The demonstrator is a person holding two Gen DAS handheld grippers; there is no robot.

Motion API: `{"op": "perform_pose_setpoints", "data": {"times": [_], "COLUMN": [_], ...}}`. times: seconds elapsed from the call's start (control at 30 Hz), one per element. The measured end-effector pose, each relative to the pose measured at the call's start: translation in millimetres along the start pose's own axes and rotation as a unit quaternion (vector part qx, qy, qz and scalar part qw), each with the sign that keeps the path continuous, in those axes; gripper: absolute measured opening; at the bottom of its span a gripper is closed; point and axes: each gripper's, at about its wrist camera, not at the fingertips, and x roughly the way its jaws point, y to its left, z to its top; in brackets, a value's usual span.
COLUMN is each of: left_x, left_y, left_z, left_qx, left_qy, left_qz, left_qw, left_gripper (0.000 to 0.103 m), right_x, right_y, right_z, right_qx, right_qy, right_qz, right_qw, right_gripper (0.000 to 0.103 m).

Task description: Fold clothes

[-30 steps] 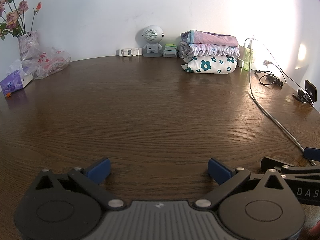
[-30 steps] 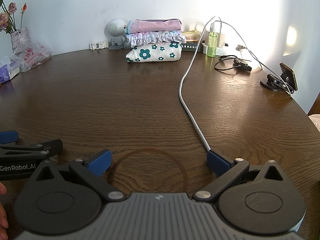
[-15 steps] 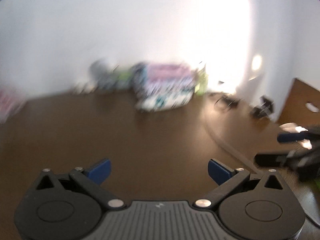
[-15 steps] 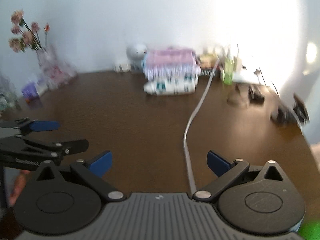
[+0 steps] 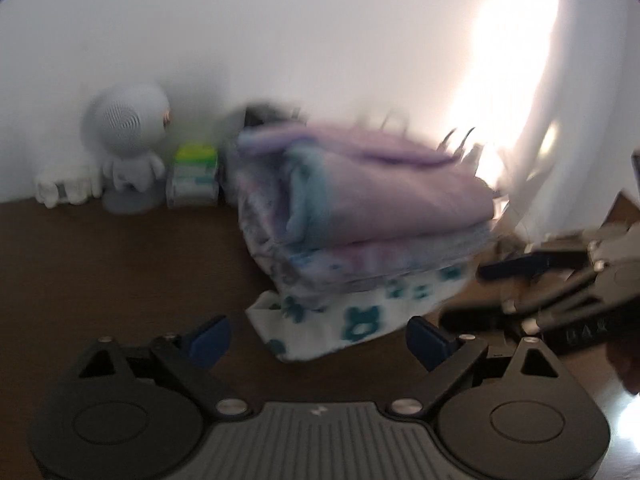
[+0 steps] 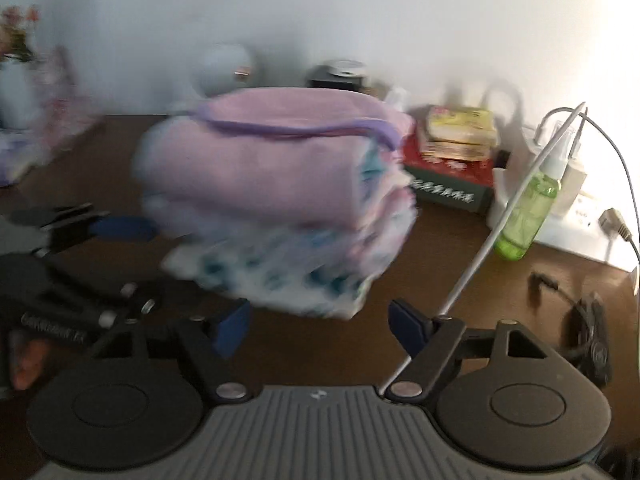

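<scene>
A stack of folded clothes stands on the brown table close to the back wall: a pink-purple piece on top, a ruffled one under it, a white one with teal flowers at the bottom. My left gripper is open just in front of the stack's lower left corner, fingers apart and empty. In the right wrist view the same stack fills the middle, and my right gripper is open right before its lower right corner. Each gripper shows at the edge of the other's view. Both frames are blurred.
A grey round-headed figurine and a small green-topped box stand left of the stack. On its right are a green spray bottle, a red box with packets, a white cable and a black clip.
Both grippers have travelled from the table's front edge across to the back, right up to the stack of clothes. Both have stayed open and empty.
</scene>
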Motion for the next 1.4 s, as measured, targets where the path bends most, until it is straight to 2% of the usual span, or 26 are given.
{"op": "perform_pose_setpoints", "data": {"times": [0.03, 0.07, 0.1, 0.13, 0.17, 0.23, 0.27, 0.3, 0.33, 0.43, 0.5, 0.6, 0.67, 0.73, 0.8, 0.87, 0.93, 1.03, 1.07, 1.1, 1.13, 1.17, 1.2, 1.27, 1.33, 1.4], "left_x": [10, 14, 18, 22, 21, 15, 9, -6, -31, -106, -162, -238, -289, -333, -368, -386, -394, -369, -354, -339, -336, -327, -320, -336, -370, -367], "left_y": [2, 5, 8, 10, 10, 16, 19, 23, 21, 18, 13, -7, -27, -42, -54, -62, -72, -79, -69, -66, -61, -56, -51, -50, -66, -82], "left_z": [3, 3, 3, 3, 4, 10, 13, 17, 23, 38, 47, 46, 28, 2, -34, -71, -116, -180, -197, -215, -231, -240, -248, -269, -287, -295], "left_qx": [-0.004, -0.008, -0.013, -0.018, -0.021, -0.046, -0.065, -0.086, -0.086, -0.087, -0.088, -0.073, -0.05, -0.032, -0.042, -0.047, -0.044, -0.054, -0.064, -0.079, -0.095, -0.098, -0.1, -0.087, -0.055, -0.022], "left_qy": [0.011, 0.008, 0.005, 0.002, -0.006, -0.008, -0.009, -0.017, -0.039, -0.106, -0.151, -0.197, -0.223, -0.235, -0.226, -0.199, -0.178, -0.123, -0.098, -0.071, -0.057, -0.06, -0.065, -0.101, -0.126, -0.118], "left_qz": [0.01, -0.008, -0.026, -0.043, -0.05, -0.062, -0.074, -0.094, -0.104, -0.136, -0.157, -0.151, -0.143, -0.134, -0.141, -0.139, -0.125, -0.095, -0.088, -0.074, -0.057, -0.052, -0.049, -0.048, -0.038, -0.022], "left_qw": [0.9999, 0.9999, 0.9996, 0.9989, 0.9985, 0.997, 0.9951, 0.9917, 0.99, 0.981, 0.9718, 0.966, 0.9629, 0.9621, 0.9628, 0.9689, 0.9752, 0.9864, 0.9892, 0.9916, 0.9923, 0.992, 0.9916, 0.9899, 0.9898, 0.9925], "left_gripper": [0.091, 0.086, 0.074, 0.062, 0.043, 0.033, 0.026, 0.024, 0.023, 0.023, 0.023, 0.022, 0.022, 0.023, 0.024, 0.025, 0.027, 0.033, 0.039, 0.04, 0.041, 0.053, 0.064, 0.074, 0.085, 0.087], "right_x": [9, 16, 21, 25, 26, 18, 3, -12, -28, -98, -143, -207, -250, -281, -308, -320, -313, -273, -258, -245, -232, -230, -234, -243, -251, -258], "right_y": [-2, -4, -7, -7, -8, -3, 0, 3, 6, 13, 26, 56, 76, 99, 116, 131, 143, 156, 162, 164, 166, 165, 164, 170, 173, 173], "right_z": [2, 6, 9, 13, 16, 26, 32, 37, 42, 56, 57, 44, 36, 10, -26, -70, -115, -185, -203, -219, -236, -249, -263, -281, -291, -300], "right_qx": [-0.006, -0.008, -0.008, -0.005, 0.008, 0.019, 0.025, 0.032, 0.039, 0.052, 0.048, 0.021, 0.003, -0.015, 0.0, 0.027, 0.062, 0.112, 0.121, 0.126, 0.13, 0.137, 0.142, 0.111, 0.077, 0.046], "right_qy": [-0.003, -0.006, -0.007, -0.007, -0.006, -0.016, -0.031, -0.047, -0.062, -0.109, -0.136, -0.169, -0.19, -0.202, -0.206, -0.2, -0.183, -0.136, -0.126, -0.129, -0.133, -0.148, -0.164, -0.181, -0.192, -0.206], "right_qz": [-0.002, 0.009, 0.032, 0.049, 0.056, 0.06, 0.065, 0.071, 0.077, 0.119, 0.138, 0.156, 0.167, 0.18, 0.205, 0.227, 0.239, 0.219, 0.19, 0.139, 0.087, 0.059, 0.045, 0.047, 0.039, 0.039], "right_qw": [1.0, 1.0, 0.999, 0.999, 0.998, 0.998, 0.997, 0.996, 0.994, 0.986, 0.98, 0.973, 0.967, 0.963, 0.957, 0.953, 0.952, 0.96, 0.966, 0.974, 0.979, 0.978, 0.975, 0.976, 0.978, 0.977], "right_gripper": [0.075, 0.074, 0.059, 0.05, 0.045, 0.025, 0.022, 0.02, 0.019, 0.018, 0.018, 0.018, 0.018, 0.018, 0.018, 0.018, 0.018, 0.021, 0.023, 0.03, 0.056, 0.069, 0.077, 0.077, 0.077, 0.077]}}
